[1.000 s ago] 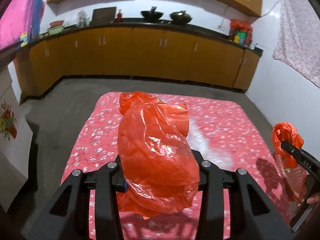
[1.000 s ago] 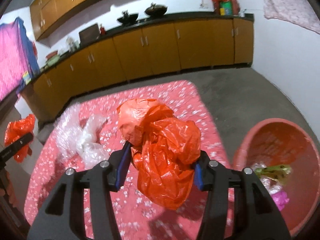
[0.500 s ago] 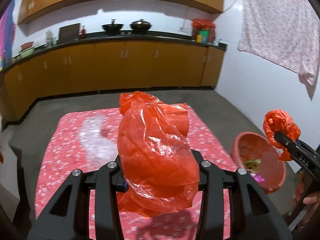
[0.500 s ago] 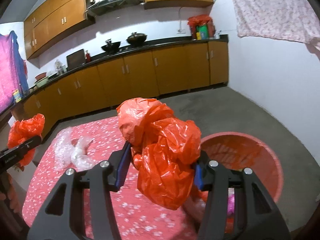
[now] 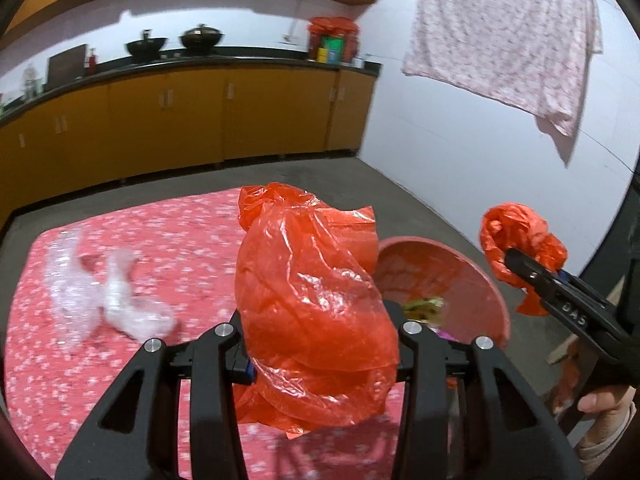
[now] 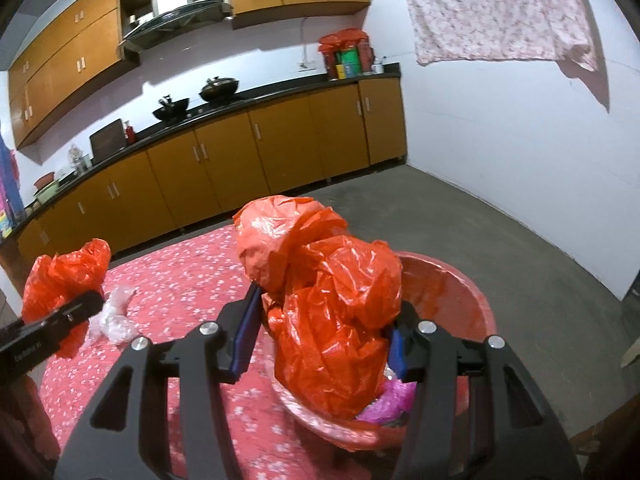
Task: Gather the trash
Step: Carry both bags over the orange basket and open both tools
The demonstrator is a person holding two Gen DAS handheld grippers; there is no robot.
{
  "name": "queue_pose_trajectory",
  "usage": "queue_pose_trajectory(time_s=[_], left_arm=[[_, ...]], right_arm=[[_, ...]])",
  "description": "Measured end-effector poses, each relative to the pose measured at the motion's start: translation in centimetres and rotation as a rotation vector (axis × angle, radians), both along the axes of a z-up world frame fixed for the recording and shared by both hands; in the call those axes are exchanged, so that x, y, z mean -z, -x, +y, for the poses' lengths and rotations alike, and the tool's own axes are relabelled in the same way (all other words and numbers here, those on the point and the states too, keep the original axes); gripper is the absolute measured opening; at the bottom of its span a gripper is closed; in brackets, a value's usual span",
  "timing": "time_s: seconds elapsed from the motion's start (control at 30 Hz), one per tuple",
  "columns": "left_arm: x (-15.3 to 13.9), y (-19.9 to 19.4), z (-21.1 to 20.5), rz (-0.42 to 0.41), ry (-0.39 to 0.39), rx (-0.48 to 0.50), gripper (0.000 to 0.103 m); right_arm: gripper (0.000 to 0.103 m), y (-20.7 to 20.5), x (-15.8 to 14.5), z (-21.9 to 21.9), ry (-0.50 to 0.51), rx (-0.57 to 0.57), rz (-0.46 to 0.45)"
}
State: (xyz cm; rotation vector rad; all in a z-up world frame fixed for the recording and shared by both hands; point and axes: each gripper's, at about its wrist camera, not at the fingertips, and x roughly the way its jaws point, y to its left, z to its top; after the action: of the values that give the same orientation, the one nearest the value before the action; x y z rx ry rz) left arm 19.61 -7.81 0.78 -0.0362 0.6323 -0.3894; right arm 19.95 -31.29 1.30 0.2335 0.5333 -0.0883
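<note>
Two crumpled orange plastic bags are held aloft, glossy and translucent. The larger, smoother orange bag (image 5: 316, 312) is clamped between the jaws of the left gripper (image 5: 320, 356), over the near edge of the table. The tighter, more wrinkled orange bag (image 6: 328, 316) is pinched between the blue-padded jaws of the right gripper (image 6: 324, 340), hanging above the near rim of the red basin (image 6: 460, 292).

Compared with a second ago, both grippers have been swung rightward: the basin, then at the right margin of the right wrist view, is now seen directly beneath the right bag, and has come into the left wrist view, where only the table was seen. Both grips are unchanged.

Scraps of green and pink trash (image 5: 424, 306) are seen inside the basin. Clear bubble wrap (image 5: 108, 300) is left lying on the red floral tablecloth (image 5: 168, 232), far left of the bags. Behind, orange cabinets (image 6: 280, 152), two woks (image 6: 218, 88) on the counter, and a pink cloth (image 5: 504, 28) hung on the white wall are noted. Much of the basin is hidden by the held bags.
</note>
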Motion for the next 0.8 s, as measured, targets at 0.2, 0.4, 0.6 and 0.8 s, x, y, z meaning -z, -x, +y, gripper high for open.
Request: queue_pose_trajectory(time_s=[0.2, 0.4, 0.6, 0.8], left_arm=[[0.6, 0.1, -2.6, 0.006, 0.016, 0.080, 0.041], [1.5, -0.4, -5.1, 0.022, 0.021, 0.139, 0.041], [2.6, -1.4, -7.3, 0.051, 0.024, 0.185, 0.041], [3.4, -2.4, -9.5, 0.078, 0.025, 0.223, 0.041]], right_arm=[[0.051, -0.1, 1.1, -1.8, -0.013, 0.041, 0.020], [0.051, -0.3, 2.3, -3.1, -0.031, 0.069, 0.032], [0.051, -1.2, 3.3, -4.4, -0.042, 0.104, 0.050], [0.051, -1.8, 4.2, -5.9, -0.055, 0.133, 0.061]])
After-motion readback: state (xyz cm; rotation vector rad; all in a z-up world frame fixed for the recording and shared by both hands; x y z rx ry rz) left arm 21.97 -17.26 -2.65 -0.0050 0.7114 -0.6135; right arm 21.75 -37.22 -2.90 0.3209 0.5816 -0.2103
